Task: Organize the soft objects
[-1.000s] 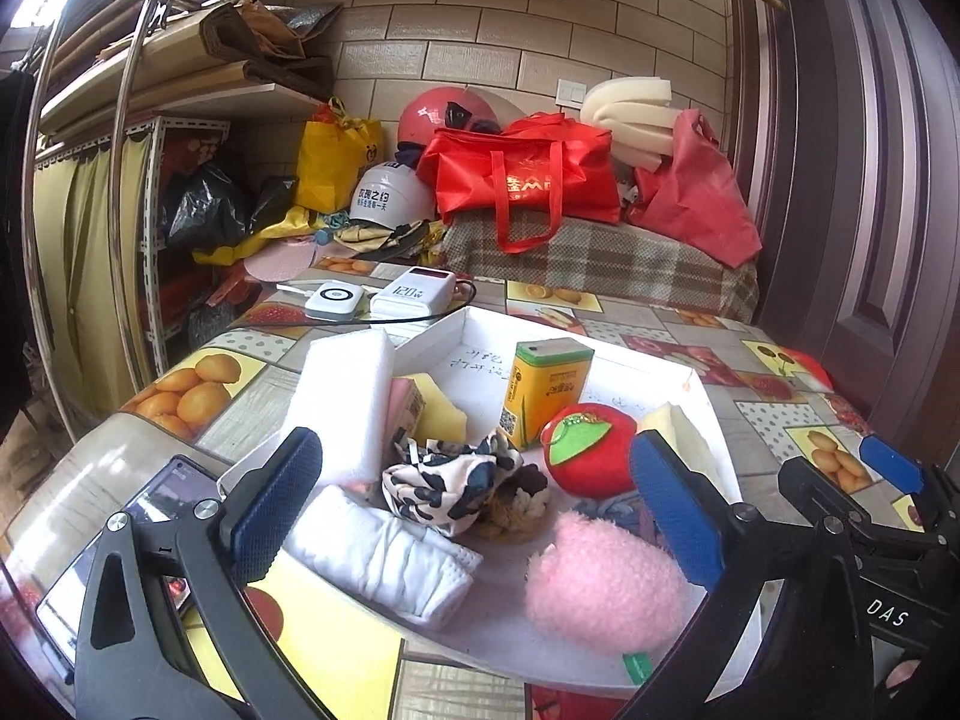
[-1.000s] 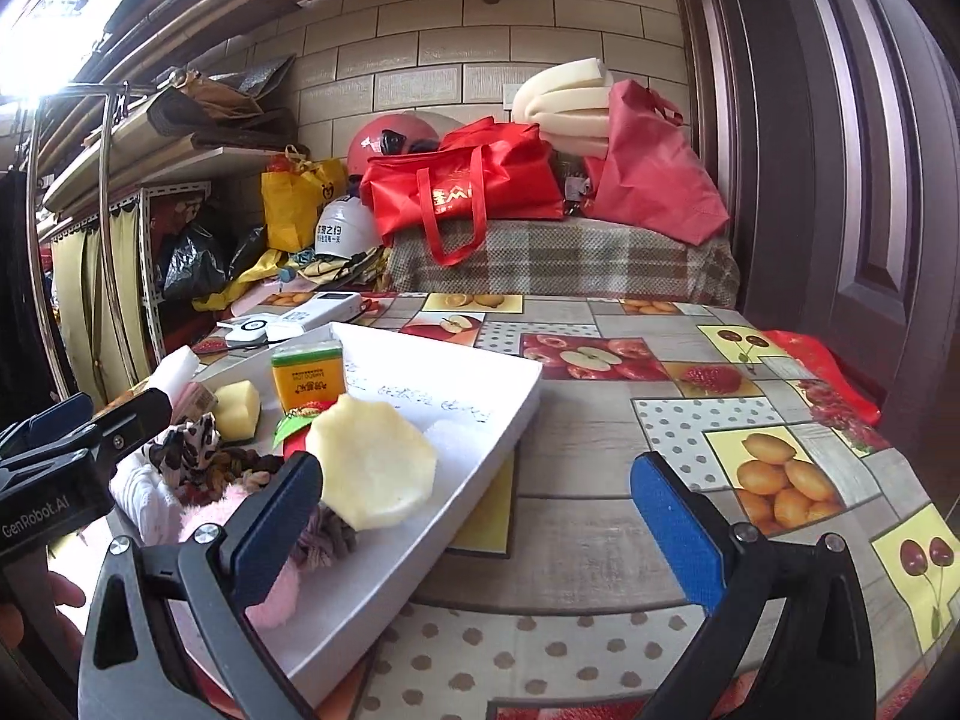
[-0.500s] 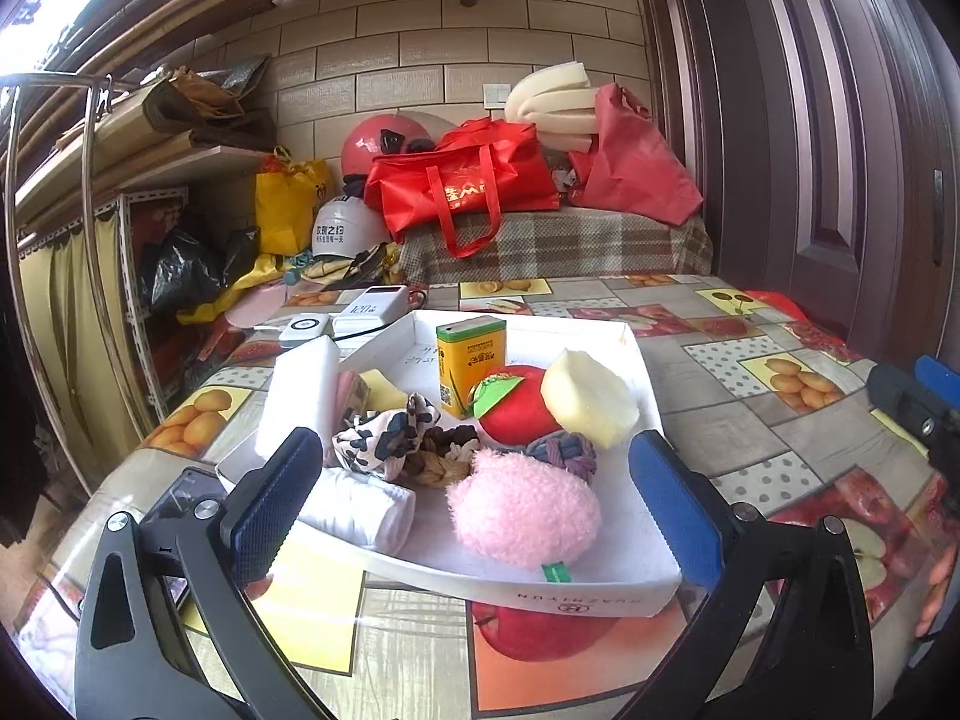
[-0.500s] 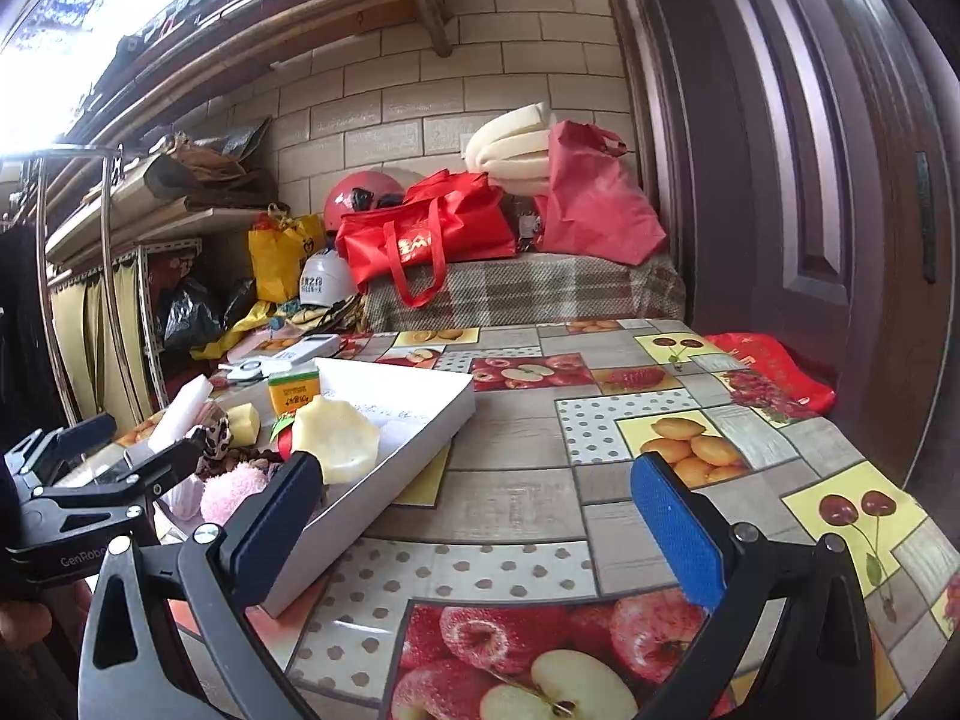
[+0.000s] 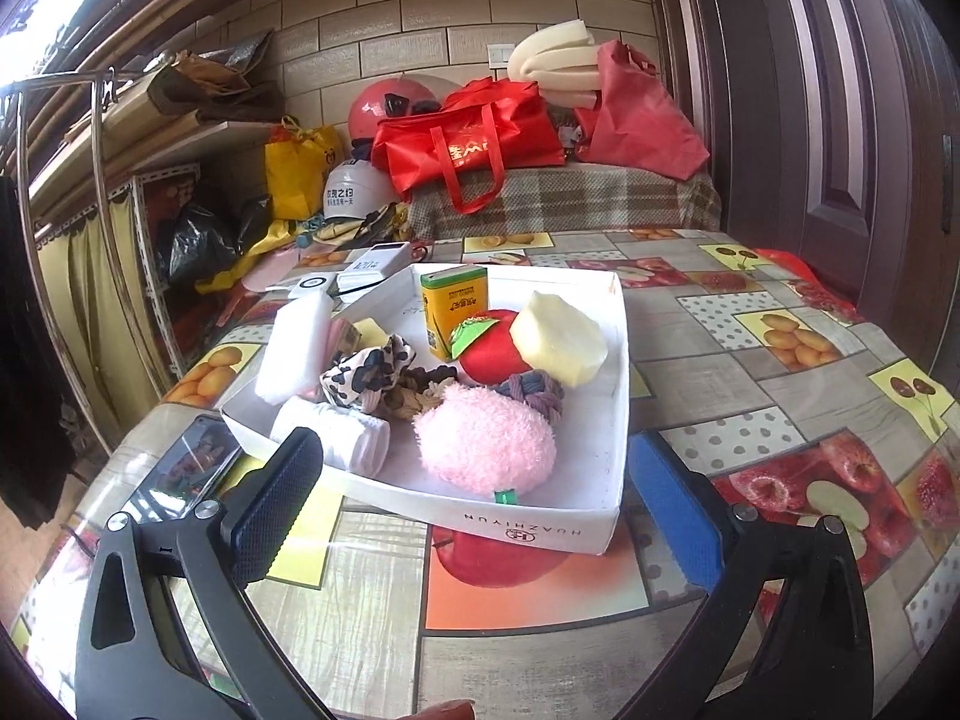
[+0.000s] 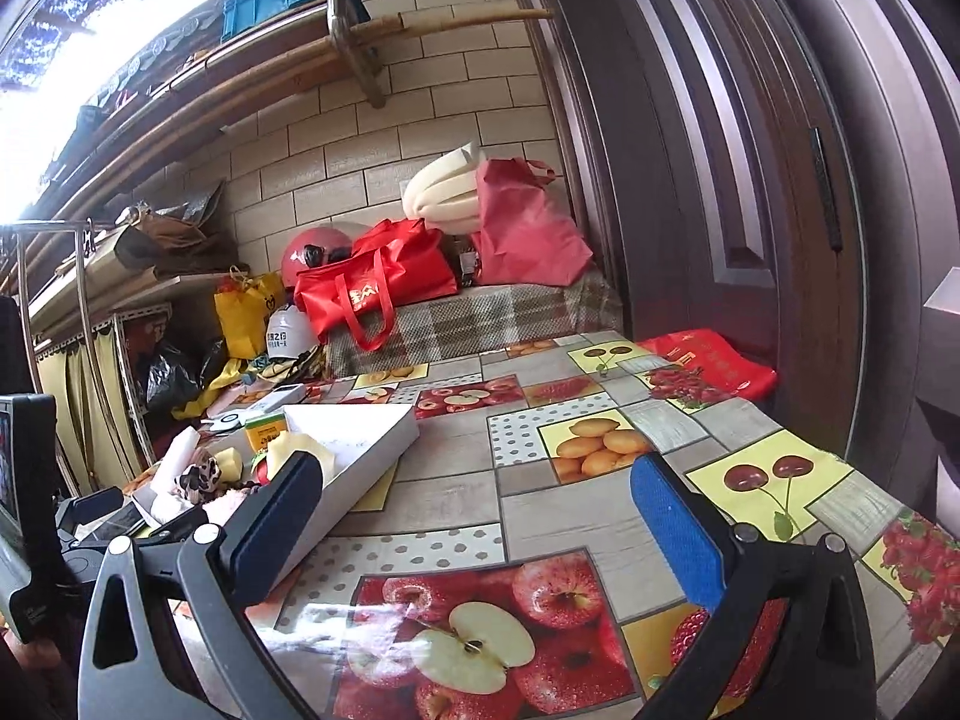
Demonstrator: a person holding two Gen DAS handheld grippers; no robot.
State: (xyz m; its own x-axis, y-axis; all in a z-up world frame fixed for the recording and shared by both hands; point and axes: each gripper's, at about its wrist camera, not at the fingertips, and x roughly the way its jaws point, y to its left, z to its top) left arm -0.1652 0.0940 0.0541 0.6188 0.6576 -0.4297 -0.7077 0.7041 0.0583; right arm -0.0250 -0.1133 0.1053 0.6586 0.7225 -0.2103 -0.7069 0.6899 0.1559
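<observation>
Both grippers backing off from the white box (image 5: 621, 354); it's sitting smaller and further up-frame than a second ago.

Left gripper (image 5: 474, 504) is hanging wide open at lower centre, gripping nothing, ribbed blue pads either side of the box's near wall. Right gripper (image 6: 480, 516) is also spread wide and empty over the glossy fruit-print tablecloth (image 6: 600, 444). Box is lying mid-frame in the left view, mid-left in the right view, half hidden there behind the left finger. Inside: fluffy pink plush (image 5: 486, 438), red plush apple (image 5: 489, 354), pale yellow foam chunk (image 5: 561, 342), leopard-print fabric (image 5: 366, 369), rolled white cloth (image 5: 336, 432), braided rope toy (image 5: 534, 390) partly buried. Yellow tin (image 5: 453, 309) standing upright. Phone (image 5: 186, 468) is being cut off by the left finger.
</observation>
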